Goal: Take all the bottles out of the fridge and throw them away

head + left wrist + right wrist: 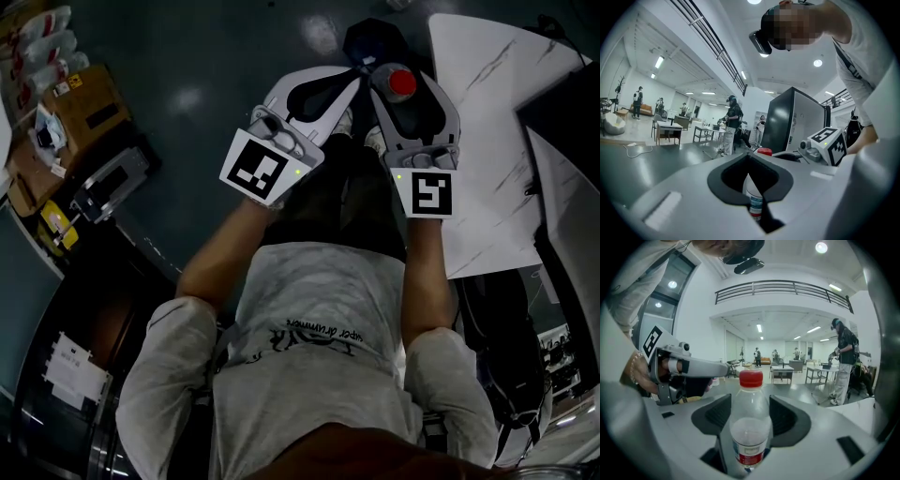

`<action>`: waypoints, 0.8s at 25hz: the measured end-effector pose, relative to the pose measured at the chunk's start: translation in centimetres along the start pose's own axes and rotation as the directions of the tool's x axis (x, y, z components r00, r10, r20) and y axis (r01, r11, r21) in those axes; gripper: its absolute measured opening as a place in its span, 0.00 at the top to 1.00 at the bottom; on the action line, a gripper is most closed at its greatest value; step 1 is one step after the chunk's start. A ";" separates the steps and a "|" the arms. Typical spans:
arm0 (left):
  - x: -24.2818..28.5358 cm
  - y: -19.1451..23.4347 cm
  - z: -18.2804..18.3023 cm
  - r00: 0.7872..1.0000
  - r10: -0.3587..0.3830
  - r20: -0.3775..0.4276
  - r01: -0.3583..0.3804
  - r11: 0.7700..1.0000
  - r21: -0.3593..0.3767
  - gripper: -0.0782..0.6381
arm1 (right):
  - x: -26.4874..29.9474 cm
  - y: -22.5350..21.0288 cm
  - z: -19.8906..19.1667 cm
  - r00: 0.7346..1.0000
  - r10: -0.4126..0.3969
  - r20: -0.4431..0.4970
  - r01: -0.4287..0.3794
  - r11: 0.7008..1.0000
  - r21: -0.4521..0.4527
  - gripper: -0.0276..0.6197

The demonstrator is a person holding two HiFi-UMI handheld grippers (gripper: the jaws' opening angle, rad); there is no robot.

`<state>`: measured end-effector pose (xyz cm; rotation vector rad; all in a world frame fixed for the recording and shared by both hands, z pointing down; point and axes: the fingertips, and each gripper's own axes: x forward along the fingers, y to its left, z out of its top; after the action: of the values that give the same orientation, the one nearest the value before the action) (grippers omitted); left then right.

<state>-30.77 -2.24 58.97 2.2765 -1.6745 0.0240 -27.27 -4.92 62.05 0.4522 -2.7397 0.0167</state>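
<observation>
Bottle (749,427) pinched in R tool (405,89), axis along jaws, red cap (751,378) tipward; L tool (751,161) pinches 2nd bottle (753,197).

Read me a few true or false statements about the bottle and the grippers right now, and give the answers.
1. The right gripper is shut on a bottle. True.
2. The bottle has lost its cap. False: a red cap sits on its neck.
3. The bottle stands on the white marble-look table. False: the right gripper holds it up beside the table.
4. Someone else stands in the room beyond the bottle. True: a person in dark clothes stands at the right in the right gripper view.
</observation>
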 end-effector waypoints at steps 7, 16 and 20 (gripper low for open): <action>1.3 1.8 -3.1 1.000 0.008 -0.022 -0.009 1.000 -0.023 0.89 | 1.7 -1.1 -2.6 0.999 -0.026 -0.023 0.026 1.000 0.016 0.55; 3.4 3.3 -6.2 0.999 0.014 -0.046 -0.016 0.999 -0.034 0.89 | 3.5 -2.2 -5.4 0.999 -0.046 -0.022 0.046 0.999 0.023 0.55; 4.3 3.9 -7.3 0.999 0.013 -0.053 -0.015 0.999 -0.039 0.89 | 4.3 -2.5 -6.4 0.998 -0.051 -0.027 0.052 0.998 0.035 0.55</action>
<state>-31.76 -5.33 67.73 2.2157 -1.6496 0.0532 -28.02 -8.18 69.42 0.5291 -2.7050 0.0575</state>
